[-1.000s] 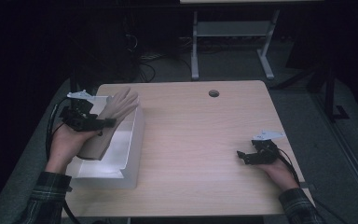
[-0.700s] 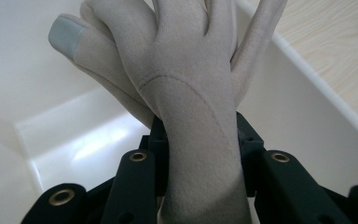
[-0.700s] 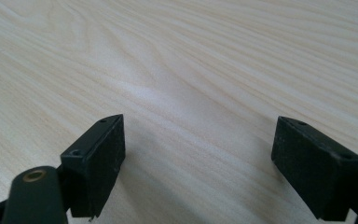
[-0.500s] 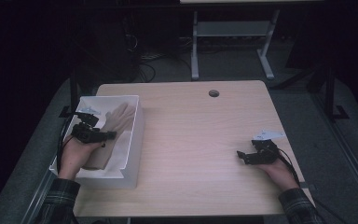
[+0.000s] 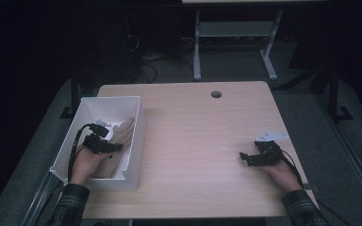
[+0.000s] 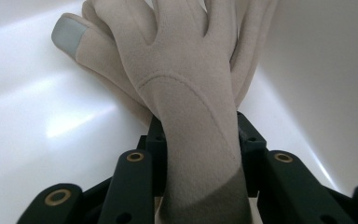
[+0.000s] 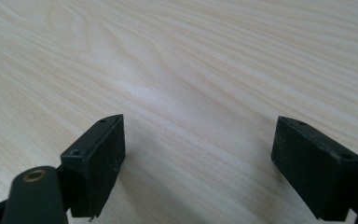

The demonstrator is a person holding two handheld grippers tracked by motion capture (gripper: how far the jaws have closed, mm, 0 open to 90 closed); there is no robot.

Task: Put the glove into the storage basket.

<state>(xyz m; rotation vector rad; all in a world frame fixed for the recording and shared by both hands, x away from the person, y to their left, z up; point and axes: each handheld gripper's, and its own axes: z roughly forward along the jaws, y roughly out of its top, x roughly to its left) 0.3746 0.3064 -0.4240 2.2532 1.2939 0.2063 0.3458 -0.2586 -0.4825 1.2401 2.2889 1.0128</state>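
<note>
Beige glove, grey thumb-tip patch, pinched in left tongs inside white bin; right tongs spread over wood table

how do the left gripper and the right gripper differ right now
The left gripper is shut on a beige glove; the right gripper is open and holds nothing. The left sits inside the white bin; the right rests over the bare wooden table. Both are black and hand-held.

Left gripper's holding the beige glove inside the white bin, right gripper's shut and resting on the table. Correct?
Not quite. The right gripper is open: the right gripper view shows its jaws wide apart over bare table. The left gripper does clamp the beige glove inside the white bin.
</note>
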